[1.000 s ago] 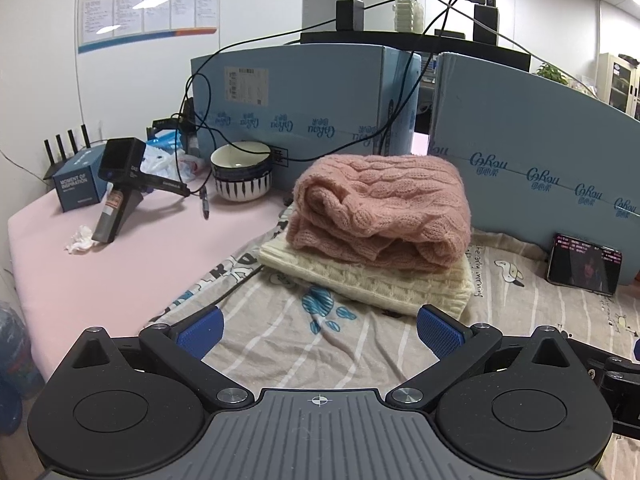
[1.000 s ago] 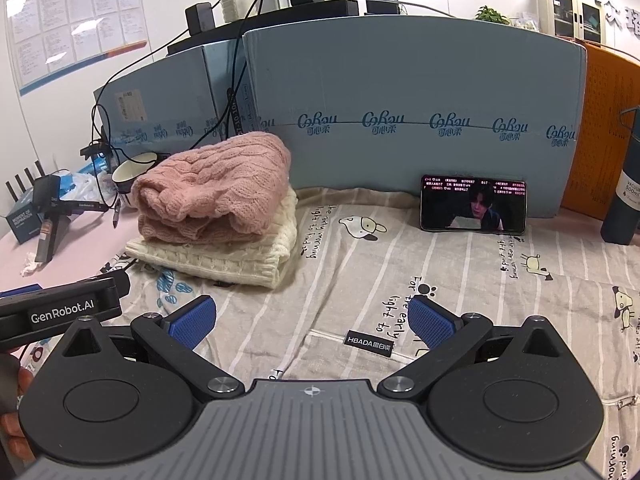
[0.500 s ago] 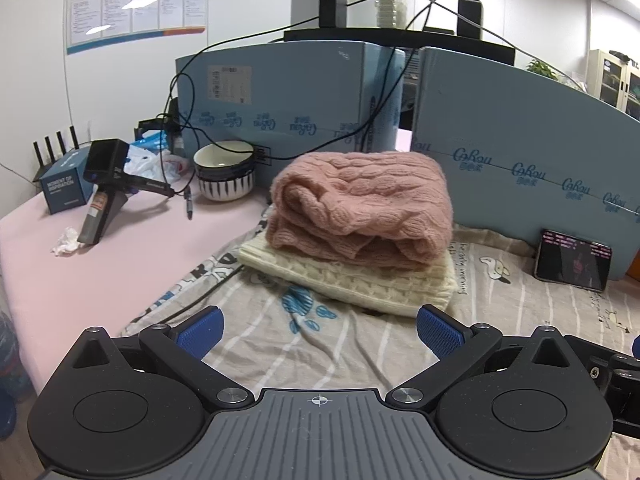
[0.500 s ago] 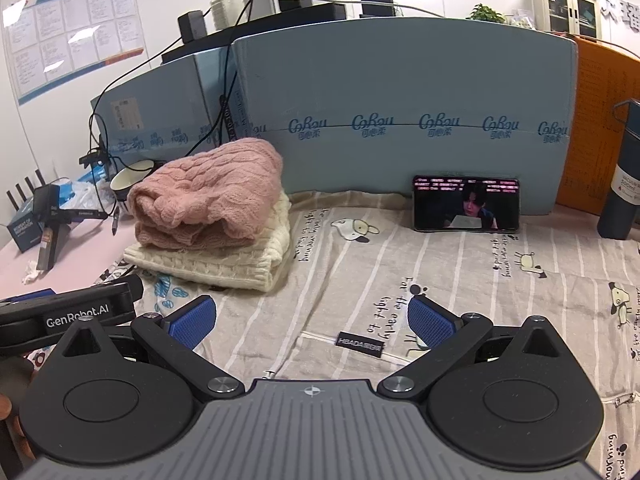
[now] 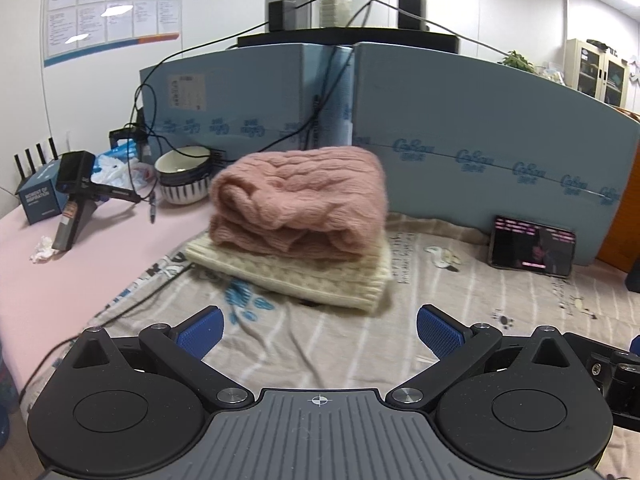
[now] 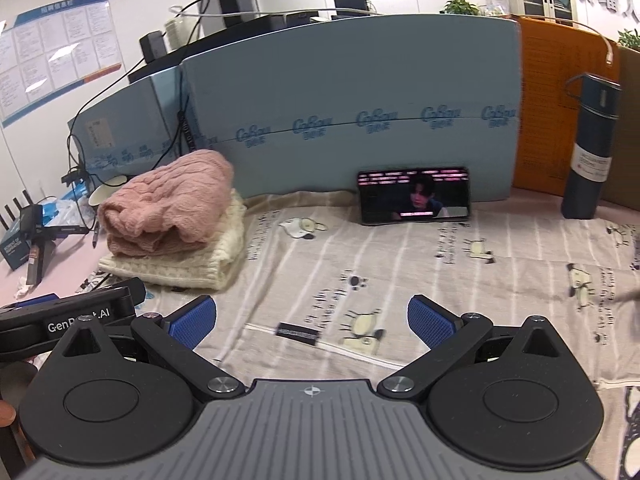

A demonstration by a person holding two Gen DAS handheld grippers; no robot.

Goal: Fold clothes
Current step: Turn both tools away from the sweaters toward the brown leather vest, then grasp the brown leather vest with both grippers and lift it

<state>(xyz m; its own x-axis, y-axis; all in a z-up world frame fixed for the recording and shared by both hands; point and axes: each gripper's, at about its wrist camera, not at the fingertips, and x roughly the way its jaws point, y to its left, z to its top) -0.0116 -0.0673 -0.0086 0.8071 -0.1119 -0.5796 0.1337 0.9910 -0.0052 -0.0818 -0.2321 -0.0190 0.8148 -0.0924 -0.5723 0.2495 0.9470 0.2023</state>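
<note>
Sweaters were seen folded and stacked at the far left of the printed cloth (image 6: 400,264), the pink sweater (image 5: 300,196) on top of the cream sweater (image 5: 296,272). The left gripper (image 5: 318,326) and the right gripper (image 6: 310,316) were held wide, with nothing in them, near and apart from the stack. No loose clothes were seen, so the folding could have been done or between pieces, and no next move could be picked.
</note>
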